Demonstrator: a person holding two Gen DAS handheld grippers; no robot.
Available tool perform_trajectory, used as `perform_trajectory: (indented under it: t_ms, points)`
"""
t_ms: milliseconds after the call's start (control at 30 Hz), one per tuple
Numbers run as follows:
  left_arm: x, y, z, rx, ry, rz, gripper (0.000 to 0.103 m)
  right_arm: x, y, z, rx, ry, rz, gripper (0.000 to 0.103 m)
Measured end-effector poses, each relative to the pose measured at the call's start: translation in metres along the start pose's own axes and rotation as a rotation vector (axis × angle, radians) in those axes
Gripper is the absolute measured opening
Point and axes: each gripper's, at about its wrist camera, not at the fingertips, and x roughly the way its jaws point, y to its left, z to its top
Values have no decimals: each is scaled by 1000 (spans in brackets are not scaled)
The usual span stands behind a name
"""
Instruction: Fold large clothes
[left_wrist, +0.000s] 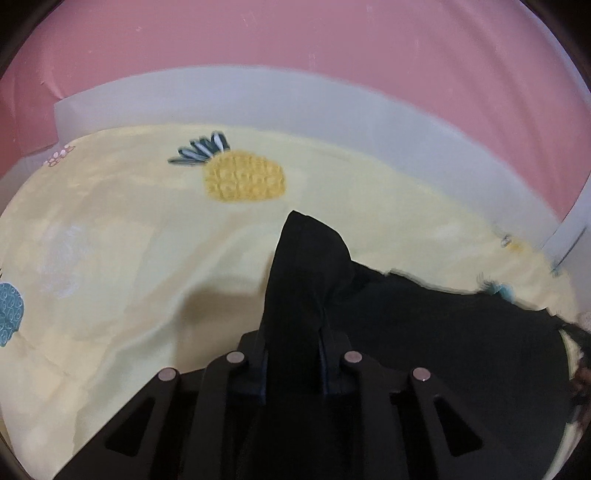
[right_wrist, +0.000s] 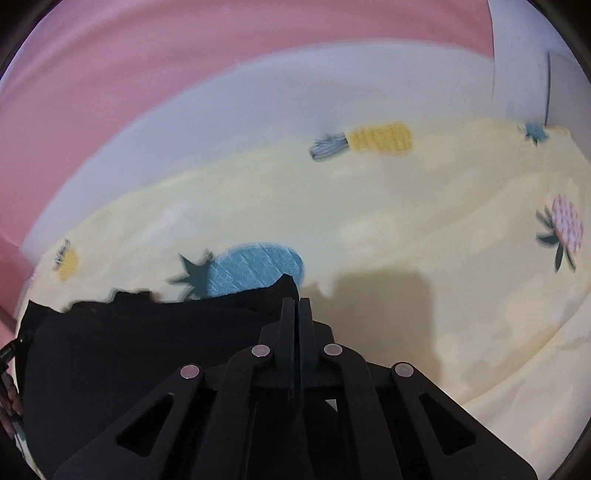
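Beneath you lies a pale yellow pineapple-print bed sheet (left_wrist: 110, 229), and your left gripper (left_wrist: 291, 354) has its jaws clamped on a raised peak of the black fabric garment (left_wrist: 424, 325). Your right gripper (right_wrist: 296, 314) pinches its other corner, jaws nearly together. Keep that edge taut and level before laying it toward the pink wall (left_wrist: 295, 33).

black garment (left_wrist: 424, 325), pale yellow pineapple-print sheet (left_wrist: 110, 229)

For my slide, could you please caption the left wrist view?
Left tongs pinching a black garment above a pineapple-print sheet.
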Motion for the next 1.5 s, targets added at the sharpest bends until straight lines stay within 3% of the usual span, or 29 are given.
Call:
perform_trajectory:
  t_ms: [67,167,233,300,333,367,500,667,767,833,933,1100,1267,1400,1500]
  points:
    - [18,-9,-10,46,13,48,21,16,6,-13,-40,38,-6,0]
    - [27,-15,-17,79,6,86,25,17,7,-18,-38,26,5,0]
    - [27,-14,-16,76,14,95,33,14,4,-15,-31,28,8,2]
    - [20,-8,-11,58,21,95,40,1,6,-11,-33,8,-20,15]
    - [15,-7,-10,51,25,101,46,-12,6,-13,-29,-11,-29,17]
    - [6,-4,-8,36,24,105,48,-29,6,-13,-26,-40,-14,18]
    - [-54,4,-16,-1,-57,102,55,-99,24,-33,-78,-147,63,47]
    - [-126,-14,-71,-32,-137,-60,59,-132,66,-96,-163,-136,171,47]
    - [-124,-46,-121,30,-72,-138,59,-114,82,-133,-204,-62,182,47]
    - [-101,-63,-145,90,-10,-109,59,-94,83,-142,-241,-48,133,47]
    - [-84,-66,-157,142,-81,-62,61,-77,69,-137,-212,-48,60,46]
    - [-74,-66,-148,125,-62,-39,61,-65,57,-127,-196,-24,16,46]
    - [-98,-47,-134,106,-84,-14,61,-107,47,-126,-177,-70,21,46]
    - [-83,-16,-122,64,-82,85,60,-91,36,-118,-135,-37,24,46]
    - [-71,-9,-124,61,-77,85,60,-67,26,-117,-128,-11,-2,46]
